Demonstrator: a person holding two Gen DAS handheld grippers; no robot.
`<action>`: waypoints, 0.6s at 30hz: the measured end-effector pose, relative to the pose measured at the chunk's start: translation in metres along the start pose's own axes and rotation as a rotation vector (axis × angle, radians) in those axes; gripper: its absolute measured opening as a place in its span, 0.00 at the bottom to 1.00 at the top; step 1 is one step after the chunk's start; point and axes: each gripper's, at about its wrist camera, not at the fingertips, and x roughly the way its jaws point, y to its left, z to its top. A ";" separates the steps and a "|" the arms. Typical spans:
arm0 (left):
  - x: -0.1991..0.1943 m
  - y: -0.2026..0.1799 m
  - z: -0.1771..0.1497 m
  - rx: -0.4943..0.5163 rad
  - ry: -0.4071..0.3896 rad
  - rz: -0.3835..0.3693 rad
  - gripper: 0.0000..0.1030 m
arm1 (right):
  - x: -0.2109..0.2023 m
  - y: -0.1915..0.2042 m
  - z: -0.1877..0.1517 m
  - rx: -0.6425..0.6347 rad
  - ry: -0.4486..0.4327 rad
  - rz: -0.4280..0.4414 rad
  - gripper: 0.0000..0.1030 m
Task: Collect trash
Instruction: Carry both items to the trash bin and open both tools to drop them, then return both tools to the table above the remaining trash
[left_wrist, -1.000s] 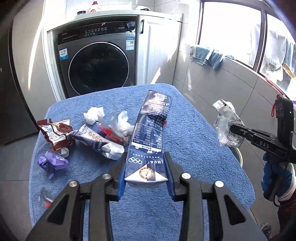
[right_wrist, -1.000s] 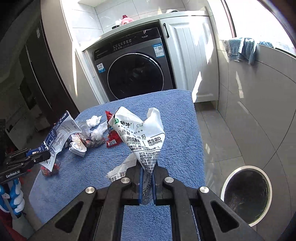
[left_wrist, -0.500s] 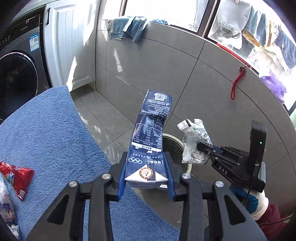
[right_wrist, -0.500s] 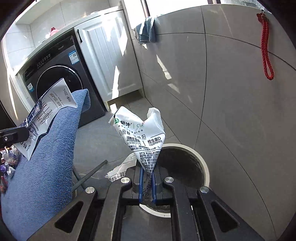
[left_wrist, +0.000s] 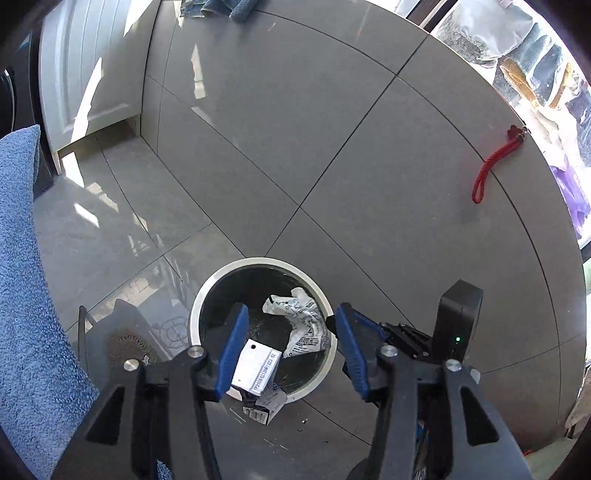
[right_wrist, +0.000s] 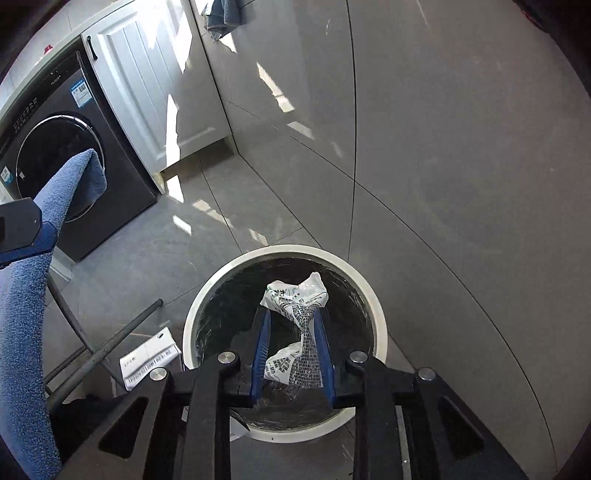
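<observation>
Standing on the grey floor, white-rimmed bin contains crumpled wrapper; carton at its rim; left gripper and right gripper jaws opening, pinching nothing

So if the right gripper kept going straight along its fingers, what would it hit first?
Probably the crumpled white printed wrapper between the opening right gripper fingers, over the mouth of the white-rimmed trash bin. Beyond that, the bin's dark inside; depth is unclear.

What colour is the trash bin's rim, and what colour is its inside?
The trash bin has a white rim and a black inside, clearest in the right wrist view.
</observation>
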 end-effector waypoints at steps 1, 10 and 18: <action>-0.001 0.000 0.001 0.001 -0.005 0.000 0.47 | 0.000 0.000 -0.001 0.000 0.002 -0.003 0.25; -0.036 0.002 -0.007 0.049 -0.065 0.039 0.47 | -0.017 0.002 -0.007 -0.032 -0.017 -0.005 0.28; -0.107 -0.002 -0.040 0.132 -0.199 0.220 0.57 | -0.072 0.025 -0.011 -0.092 -0.091 0.015 0.32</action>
